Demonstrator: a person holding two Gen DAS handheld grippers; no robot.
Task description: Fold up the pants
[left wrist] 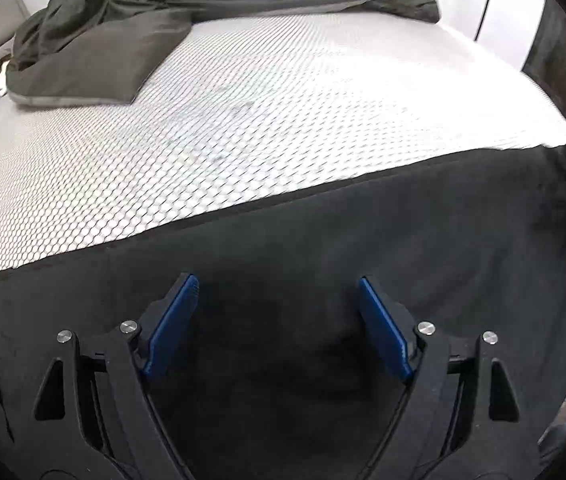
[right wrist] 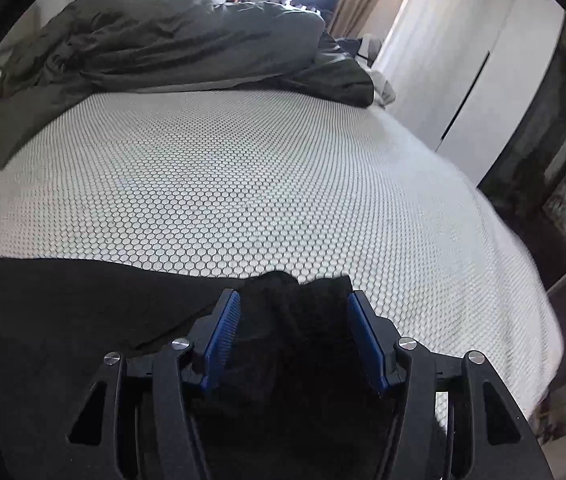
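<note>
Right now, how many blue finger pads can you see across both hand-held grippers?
4. Two on the left hand-held gripper, spread wide above the black pants; two on the right hand-held gripper, either side of a bunched pants end. None seems hidden.

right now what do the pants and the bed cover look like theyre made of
Pants: black, matte, soft cloth, perhaps fleece or brushed knit; it shows a faint nap and drapes limp, no sheen.
Bed cover: white textile with a raised honeycomb or mesh texture, looks quilted or knitted; exact fibre cannot be told.
</note>
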